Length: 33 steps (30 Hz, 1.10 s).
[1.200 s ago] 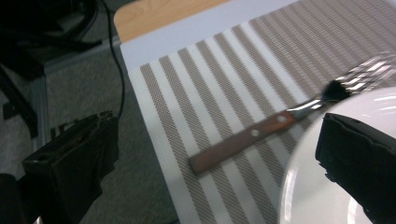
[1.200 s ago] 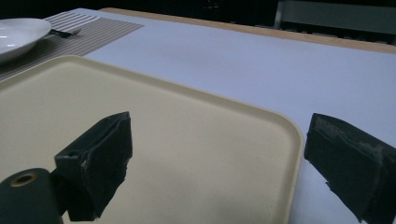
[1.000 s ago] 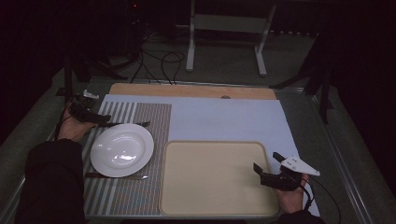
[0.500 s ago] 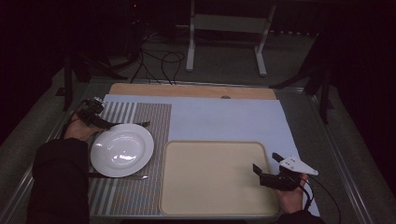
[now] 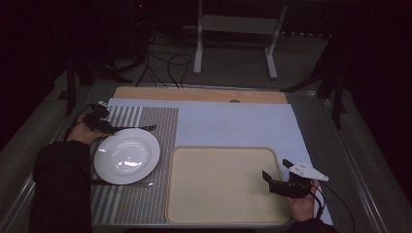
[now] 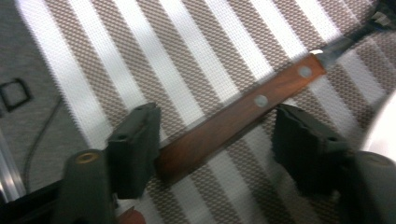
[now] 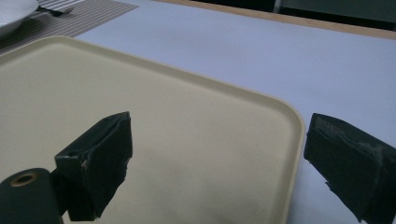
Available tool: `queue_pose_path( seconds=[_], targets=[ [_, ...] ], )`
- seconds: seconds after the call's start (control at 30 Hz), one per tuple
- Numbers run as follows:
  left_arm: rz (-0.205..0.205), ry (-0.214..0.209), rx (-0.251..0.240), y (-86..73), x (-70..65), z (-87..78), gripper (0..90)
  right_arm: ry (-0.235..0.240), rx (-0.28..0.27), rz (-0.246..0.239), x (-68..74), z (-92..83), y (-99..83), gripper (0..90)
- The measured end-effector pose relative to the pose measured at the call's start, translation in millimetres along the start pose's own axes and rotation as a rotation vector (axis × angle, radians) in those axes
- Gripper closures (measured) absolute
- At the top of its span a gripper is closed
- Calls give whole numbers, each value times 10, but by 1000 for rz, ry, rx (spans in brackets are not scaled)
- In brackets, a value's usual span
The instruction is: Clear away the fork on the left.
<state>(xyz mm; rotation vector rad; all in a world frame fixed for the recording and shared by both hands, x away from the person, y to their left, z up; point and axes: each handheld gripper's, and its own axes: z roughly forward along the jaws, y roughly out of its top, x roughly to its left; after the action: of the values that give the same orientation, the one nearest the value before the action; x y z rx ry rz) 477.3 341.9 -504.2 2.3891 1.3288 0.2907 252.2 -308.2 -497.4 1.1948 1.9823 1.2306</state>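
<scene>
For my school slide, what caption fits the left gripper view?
Left gripper closing around a wooden knife handle on a striped mat.

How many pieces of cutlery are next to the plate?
2. One wooden-handled piece lies on the placemat beyond the plate, at the left hand-held gripper. The other lies on its near side.

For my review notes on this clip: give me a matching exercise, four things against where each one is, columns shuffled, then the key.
Things:
1. wooden-handled knife
2. white plate
3. cream tray
4. right gripper

Places:
A. over the tray's right edge, jaws wide
B. between the left gripper's jaws
C. on the blue mat, right of the striped placemat
D. on the striped placemat

Pairs: 1-B, 2-D, 3-C, 4-A
</scene>
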Motion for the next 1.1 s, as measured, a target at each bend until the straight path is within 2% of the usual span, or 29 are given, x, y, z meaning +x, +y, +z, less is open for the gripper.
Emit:
queue_pose_path(
  seconds=[0.13, 0.33, 0.5, 0.63, 0.77, 0.9, 0.93, 1.0, 1.1],
  targets=[
    [-5, 1, -1, -6, 0, -2, 342, 3, 1, -1, -2, -6, -1, 79],
    [36, -9, -2, 13, -30, -9, 416, 4, 3, -7, -7, -17, 1, 80],
    [36, -19, -10, -1, -25, -11, 433, 6, 6, -5, -5, -6, 0, 81],
    [69, -34, -1, 13, -61, -24, 512, 6, 11, -9, -6, 0, -2, 81],
    [96, -40, 1, 19, -113, -32, 651, 7, 11, -8, -5, 0, 0, 81],
    [89, -31, 2, 17, -142, -37, 702, 9, 9, -6, -9, -9, 3, 82],
    [84, -35, 2, 15, -147, -37, 754, 11, 7, -5, -12, -14, 4, 82],
    [60, -34, -1, 11, -153, -38, 755, 12, 5, -4, -11, -15, 6, 82],
    [47, -30, 2, 6, -161, -41, 758, 16, -1, -4, -18, -24, 8, 82]
  ],
)
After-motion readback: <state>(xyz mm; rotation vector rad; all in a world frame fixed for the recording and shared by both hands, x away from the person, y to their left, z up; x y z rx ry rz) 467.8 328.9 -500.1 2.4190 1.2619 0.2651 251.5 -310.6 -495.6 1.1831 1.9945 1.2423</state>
